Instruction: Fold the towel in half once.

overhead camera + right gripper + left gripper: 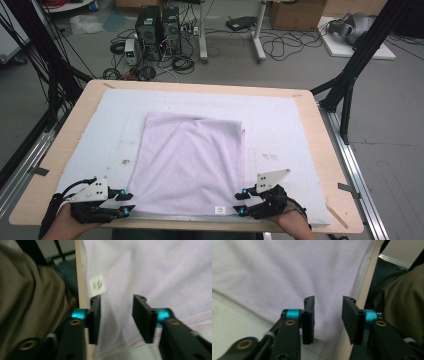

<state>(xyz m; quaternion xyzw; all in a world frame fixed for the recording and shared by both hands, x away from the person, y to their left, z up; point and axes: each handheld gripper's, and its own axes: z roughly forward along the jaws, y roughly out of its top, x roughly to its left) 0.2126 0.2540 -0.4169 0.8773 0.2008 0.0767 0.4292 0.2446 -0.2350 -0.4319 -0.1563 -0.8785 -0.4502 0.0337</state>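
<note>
A pale lilac towel (190,160) lies folded flat on a light mat (280,120) in the middle of the wooden table (332,165). My left gripper (128,202) sits at the towel's near left corner, jaws pointing right toward it. In the left gripper view the left gripper (328,298) is open, and the towel (287,270) shows through the gap below the jaws. My right gripper (242,202) sits at the near right corner, beside a small white label (218,210). The right gripper (117,297) is open above the towel (162,270) edge, the label (97,284) just beyond its left jaw.
The table's near edge runs right behind both grippers, with the person's trouser leg (402,297) below it. Computer towers (157,30) and cables lie on the floor beyond the table. Black frame legs (350,75) stand at the right and left.
</note>
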